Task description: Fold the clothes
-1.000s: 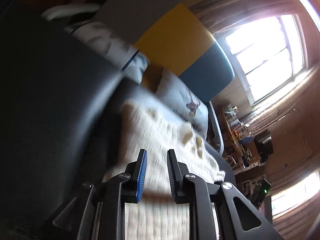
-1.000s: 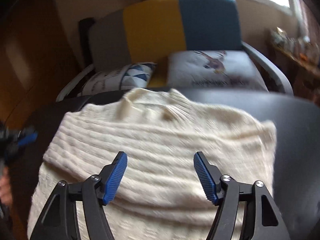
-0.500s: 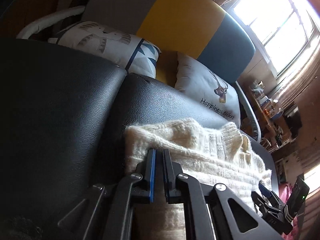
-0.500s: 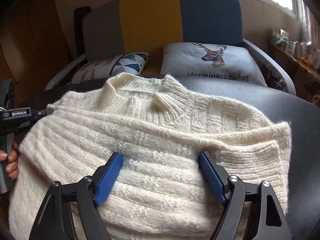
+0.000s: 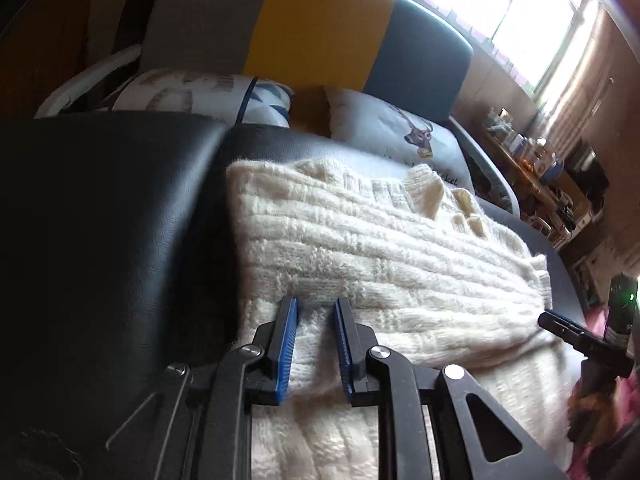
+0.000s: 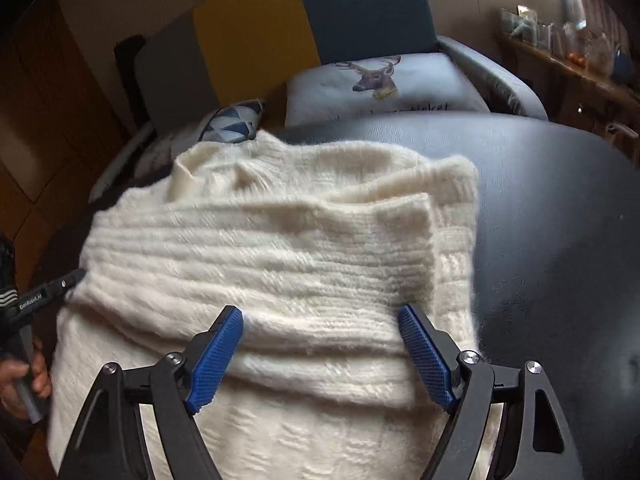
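while the left claw (image 5: 315, 346), narrowly parted, and the right claw (image 6: 320, 354), spread wide, hold nothing, the thick cream sweater (image 6: 280, 248) ahead could spring unfolded, being bulky.

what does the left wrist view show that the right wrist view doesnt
Only the left wrist view shows the bright window and the left gripper, its jaws parted a little over the sweater. Only the right wrist view shows the right gripper, wide open, and the person's hand. Both show the sweater on the black cushion, the deer pillow and the sofa.
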Demonstrator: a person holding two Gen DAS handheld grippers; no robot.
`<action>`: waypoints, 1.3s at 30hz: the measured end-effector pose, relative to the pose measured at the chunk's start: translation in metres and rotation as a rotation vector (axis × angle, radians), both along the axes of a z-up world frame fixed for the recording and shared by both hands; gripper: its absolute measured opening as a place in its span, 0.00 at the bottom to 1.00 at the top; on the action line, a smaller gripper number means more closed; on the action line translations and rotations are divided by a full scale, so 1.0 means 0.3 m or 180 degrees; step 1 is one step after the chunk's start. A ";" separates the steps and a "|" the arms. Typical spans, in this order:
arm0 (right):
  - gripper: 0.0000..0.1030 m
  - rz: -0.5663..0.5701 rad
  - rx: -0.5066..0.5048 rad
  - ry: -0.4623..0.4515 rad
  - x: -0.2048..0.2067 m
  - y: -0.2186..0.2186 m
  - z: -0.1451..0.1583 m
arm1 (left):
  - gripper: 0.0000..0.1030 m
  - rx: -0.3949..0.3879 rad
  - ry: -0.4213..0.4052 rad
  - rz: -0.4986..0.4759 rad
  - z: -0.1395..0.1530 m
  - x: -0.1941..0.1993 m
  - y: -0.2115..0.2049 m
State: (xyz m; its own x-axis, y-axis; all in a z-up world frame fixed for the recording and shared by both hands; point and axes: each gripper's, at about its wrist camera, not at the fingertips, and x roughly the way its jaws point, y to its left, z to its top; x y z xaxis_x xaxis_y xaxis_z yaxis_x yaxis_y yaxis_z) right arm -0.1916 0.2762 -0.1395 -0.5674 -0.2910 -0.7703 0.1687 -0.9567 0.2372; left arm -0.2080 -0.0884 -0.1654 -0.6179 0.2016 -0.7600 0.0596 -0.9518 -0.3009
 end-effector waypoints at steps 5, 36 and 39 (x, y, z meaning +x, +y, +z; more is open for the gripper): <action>0.80 0.0021 0.0100 -0.0037 0.010 -0.017 0.024 | 0.18 -0.0050 -0.0075 -0.0036 0.013 0.046 0.024; 1.00 0.0488 -0.1617 -0.0567 0.771 0.242 -0.050 | 0.33 0.1091 -0.0305 -0.0665 -0.068 0.921 -0.113; 1.00 0.0569 -0.1102 -0.0509 0.778 0.164 -0.028 | 0.38 0.1106 -0.0270 -0.0698 -0.060 0.917 -0.083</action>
State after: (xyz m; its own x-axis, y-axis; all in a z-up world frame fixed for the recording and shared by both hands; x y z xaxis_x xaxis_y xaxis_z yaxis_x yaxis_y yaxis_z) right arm 0.0417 0.3255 -0.1477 -0.3656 -0.6312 -0.6840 0.2599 -0.7749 0.5761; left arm 0.0671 -0.1133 -0.1833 -0.4698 0.5746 -0.6701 -0.0947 -0.7875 -0.6090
